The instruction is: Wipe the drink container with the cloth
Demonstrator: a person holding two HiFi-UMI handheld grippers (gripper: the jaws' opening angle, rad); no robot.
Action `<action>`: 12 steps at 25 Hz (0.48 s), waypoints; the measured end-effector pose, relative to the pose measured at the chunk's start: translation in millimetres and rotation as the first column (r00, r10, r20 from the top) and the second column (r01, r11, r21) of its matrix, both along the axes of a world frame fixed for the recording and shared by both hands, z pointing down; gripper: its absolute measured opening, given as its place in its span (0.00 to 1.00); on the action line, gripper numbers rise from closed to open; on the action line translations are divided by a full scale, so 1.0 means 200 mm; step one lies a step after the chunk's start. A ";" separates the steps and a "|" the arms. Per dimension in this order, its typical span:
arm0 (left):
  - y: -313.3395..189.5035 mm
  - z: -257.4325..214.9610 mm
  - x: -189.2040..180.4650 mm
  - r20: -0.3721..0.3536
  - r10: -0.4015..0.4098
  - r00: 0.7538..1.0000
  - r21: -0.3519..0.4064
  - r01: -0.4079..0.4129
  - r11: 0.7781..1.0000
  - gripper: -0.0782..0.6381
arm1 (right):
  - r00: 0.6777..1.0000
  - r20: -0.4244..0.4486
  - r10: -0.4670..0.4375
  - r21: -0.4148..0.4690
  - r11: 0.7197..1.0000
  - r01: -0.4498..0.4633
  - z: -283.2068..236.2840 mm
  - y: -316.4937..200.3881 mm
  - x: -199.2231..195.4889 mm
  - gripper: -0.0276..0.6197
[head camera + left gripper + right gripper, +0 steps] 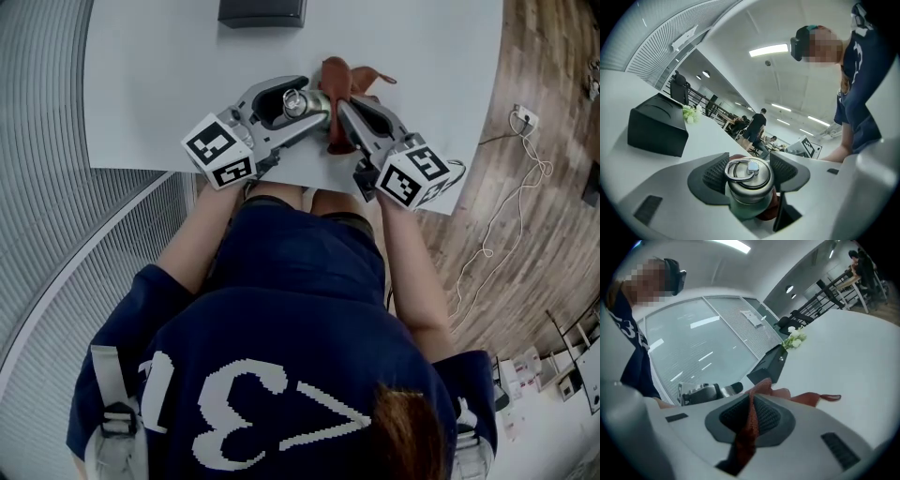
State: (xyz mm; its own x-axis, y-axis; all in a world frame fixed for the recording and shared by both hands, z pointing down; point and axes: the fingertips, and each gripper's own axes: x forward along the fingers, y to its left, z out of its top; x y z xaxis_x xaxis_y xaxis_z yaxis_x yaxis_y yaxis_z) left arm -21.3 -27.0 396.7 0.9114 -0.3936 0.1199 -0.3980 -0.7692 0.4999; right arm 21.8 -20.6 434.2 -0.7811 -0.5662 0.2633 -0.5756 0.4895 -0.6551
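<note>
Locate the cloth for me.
Head view, centre top: the rust-red cloth is pinched in the right gripper, beside the steel bottle held by the left gripper.

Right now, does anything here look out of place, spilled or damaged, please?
Nothing stands out. The bottle sits capped in the left gripper, the cloth is pinched in the right gripper, and the table shows no spill.

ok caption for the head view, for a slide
Left gripper clamps the steel drink container; right gripper holds the rust-brown cloth beside it
</note>
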 end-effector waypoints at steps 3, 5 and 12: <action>0.00 0.01 -0.02 -0.013 -0.026 1.000 -0.016 0.026 1.000 0.50 | 0.995 -0.097 0.037 -0.048 0.998 -0.042 0.14 0.01 0.07 0.11; 0.00 0.01 -0.03 -0.015 -0.029 0.999 -0.018 0.029 0.999 0.50 | 0.983 -0.182 0.031 -0.057 0.997 -0.042 0.20 0.02 0.12 0.11; 0.01 0.01 -0.01 -0.006 -0.009 1.000 0.003 0.009 1.000 0.50 | 0.972 -0.234 0.019 -0.040 0.999 -0.029 0.21 0.04 0.12 0.11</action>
State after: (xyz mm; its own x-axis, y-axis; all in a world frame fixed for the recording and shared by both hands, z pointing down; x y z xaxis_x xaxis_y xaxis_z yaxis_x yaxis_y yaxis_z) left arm -23.7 -24.1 398.1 0.9087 -0.4018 0.1134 -0.4018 -0.7675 0.4995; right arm 45.7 -13.4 476.1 -0.6813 -0.5683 0.4613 -0.7265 0.4478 -0.5212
